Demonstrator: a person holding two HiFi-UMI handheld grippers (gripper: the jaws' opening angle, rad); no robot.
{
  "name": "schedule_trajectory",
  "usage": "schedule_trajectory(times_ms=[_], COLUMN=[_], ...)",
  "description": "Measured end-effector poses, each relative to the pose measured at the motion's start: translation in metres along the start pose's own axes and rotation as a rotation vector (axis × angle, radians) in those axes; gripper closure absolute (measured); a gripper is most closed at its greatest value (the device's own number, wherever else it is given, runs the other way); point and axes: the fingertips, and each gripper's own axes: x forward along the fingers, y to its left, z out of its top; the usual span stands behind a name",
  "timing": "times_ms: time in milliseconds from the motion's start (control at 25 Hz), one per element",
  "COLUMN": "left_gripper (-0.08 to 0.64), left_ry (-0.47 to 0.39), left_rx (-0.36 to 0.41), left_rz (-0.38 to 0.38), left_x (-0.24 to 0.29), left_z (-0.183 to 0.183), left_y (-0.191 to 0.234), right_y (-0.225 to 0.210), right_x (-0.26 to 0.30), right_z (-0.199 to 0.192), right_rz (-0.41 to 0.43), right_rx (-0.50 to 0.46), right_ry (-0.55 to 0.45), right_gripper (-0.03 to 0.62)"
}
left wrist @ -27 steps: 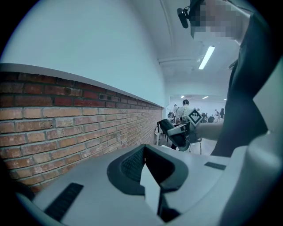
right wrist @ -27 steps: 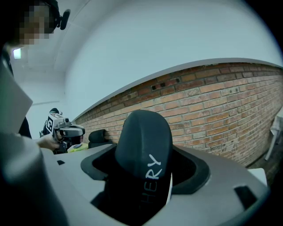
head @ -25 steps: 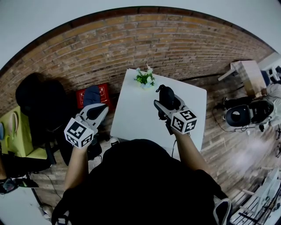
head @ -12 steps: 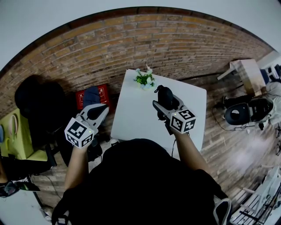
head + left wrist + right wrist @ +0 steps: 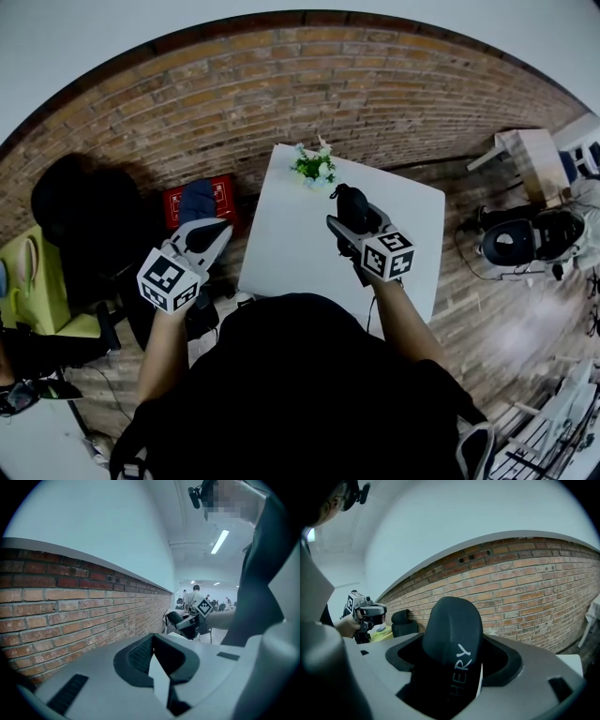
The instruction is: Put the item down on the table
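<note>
R gripper [image 5: 351,217] fingers clamp black item [image 5: 452,625], held over desk [image 5: 286,239] middle, not yet set down. L gripper [image 5: 214,232] off desk's left edge, fingers together, empty. Left: lower + release.

Matt black item [image 5: 451,625], rough brick wall [image 5: 525,581]

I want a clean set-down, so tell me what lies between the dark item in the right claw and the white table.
Nothing visible. The right claw holds the dark item over the white table. The small plant stands at the far edge, apart from it. The patch directly under the claw is hidden.
</note>
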Motion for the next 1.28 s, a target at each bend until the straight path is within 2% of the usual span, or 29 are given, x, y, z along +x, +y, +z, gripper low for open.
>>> schedule_trajectory(times_ms=[600, 1280], left_gripper=[0.549, 0.549], left_ry=[0.021, 0.041], left_rx=[-0.033, -0.073], left_rz=[0.053, 0.107], left_x=[-0.019, -0.031], left_z=[-0.016, -0.034], left_y=[0.021, 0.038], right_y=[0.004, -0.003], right_x=[0.042, 0.089], right_z=[-0.041, -0.113], right_rz=[0.019, 0.027], right_rx=[-0.002, -0.013], right_ry=[0.114, 0.258], right_gripper=[0.215, 0.215])
